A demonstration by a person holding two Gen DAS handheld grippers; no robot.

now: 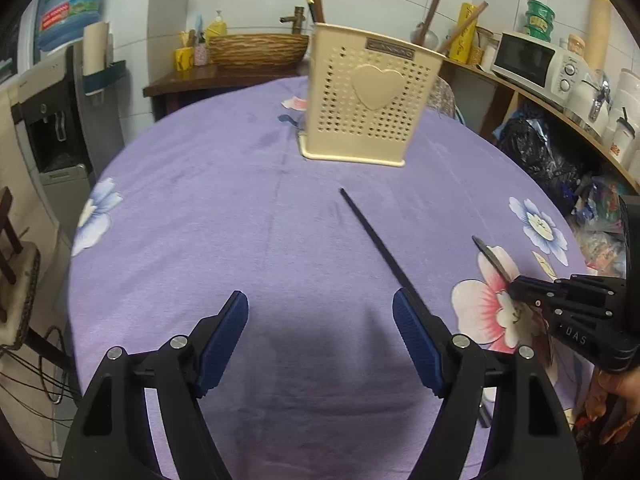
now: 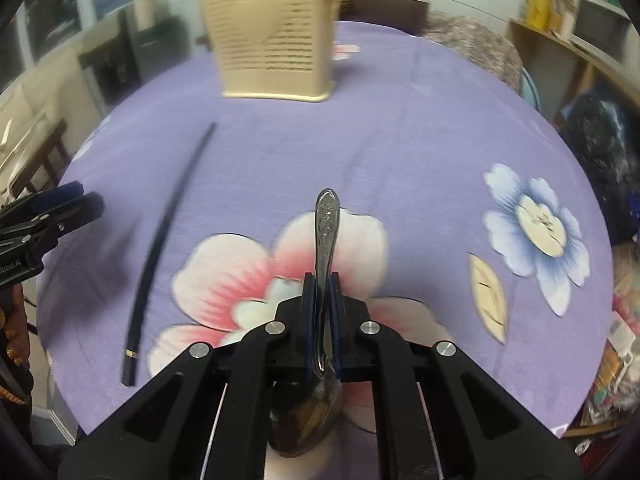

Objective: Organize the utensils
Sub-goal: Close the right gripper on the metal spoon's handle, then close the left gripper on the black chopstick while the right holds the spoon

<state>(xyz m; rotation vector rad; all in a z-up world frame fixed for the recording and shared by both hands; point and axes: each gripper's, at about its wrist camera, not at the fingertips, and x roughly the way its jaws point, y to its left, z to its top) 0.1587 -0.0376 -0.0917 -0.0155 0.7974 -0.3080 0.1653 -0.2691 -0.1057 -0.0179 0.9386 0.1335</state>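
Your right gripper (image 2: 320, 280) is clamped tight on a metal spoon (image 2: 326, 236): the blue pads pinch the handle near its middle, the patterned handle end points away toward the far side of the table, and the bowl sits back beneath the gripper body. From the left wrist view the same gripper (image 1: 516, 284) appears at the near right, over the pink flower print, with the spoon's handle tip projecting from it. Whether the spoon touches the cloth cannot be told. Your left gripper (image 1: 320, 306) is spread wide and holds nothing; it hovers over the purple floral tablecloth (image 1: 200, 208). A single black chopstick (image 1: 376, 240) lies flat on the cloth, running from near the right finger of your left gripper toward the far centre. The cream perforated utensil holder (image 1: 370, 96) stands upright at the far centre of the table, with brown-handled utensils (image 1: 434, 4) already standing in it.
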